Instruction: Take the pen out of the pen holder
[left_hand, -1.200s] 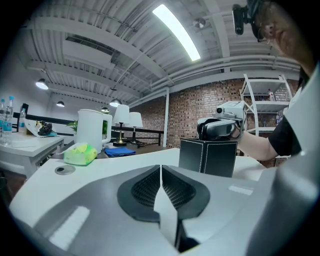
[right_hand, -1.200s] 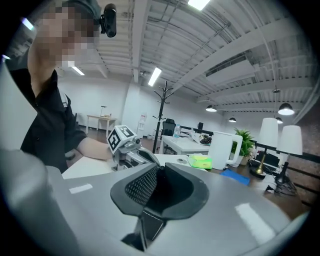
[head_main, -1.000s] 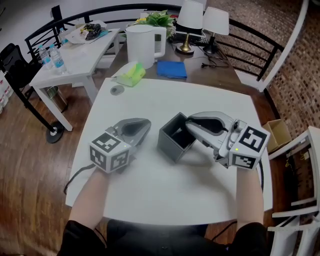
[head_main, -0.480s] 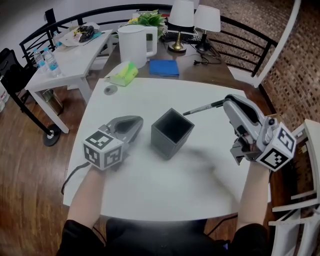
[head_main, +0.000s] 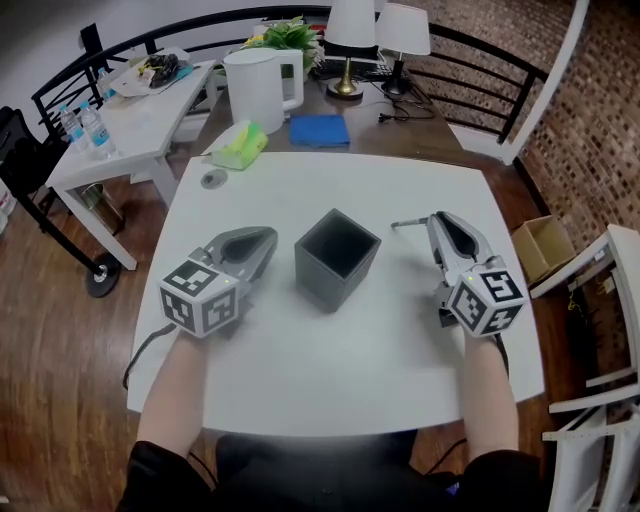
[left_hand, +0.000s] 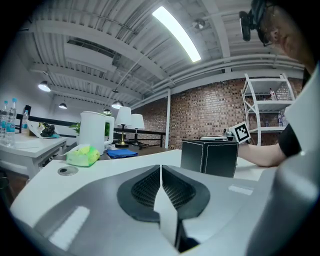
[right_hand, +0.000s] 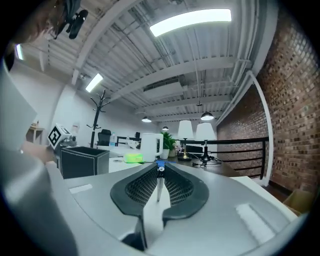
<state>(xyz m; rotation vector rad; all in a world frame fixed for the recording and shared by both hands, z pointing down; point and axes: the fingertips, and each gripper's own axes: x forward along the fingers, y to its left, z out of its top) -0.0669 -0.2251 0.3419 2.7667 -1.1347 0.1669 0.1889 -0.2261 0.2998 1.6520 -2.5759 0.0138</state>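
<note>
The pen (head_main: 408, 222) is out of the pen holder (head_main: 322, 283) and sits crosswise in your right claw (head_main: 440, 225), its free end poking out toward the holder. In the right gripper view the pen (right_hand: 159, 184) runs as a thin shaft down the slot between the two ribbed pads, which are narrowed onto it and grip it firmly. It lies roughly level, to the right of the holder and clear of its rim. Whether it hangs just over the worktop (head_main: 330, 370) or touches it, the pictures do not settle.

The holder stands upright near the middle of the worktop, and its dark inside looks empty from above, so no second pen seems to be waiting.

Your left claw (head_main: 262, 240) rests on the worktop just left of the holder, apart from it. Its pads are pressed together with nothing between them.

As for progress, the main step looks done: the pen is free of the holder. What probably remains is to lay it on a bare patch of worktop and let it go.
</note>
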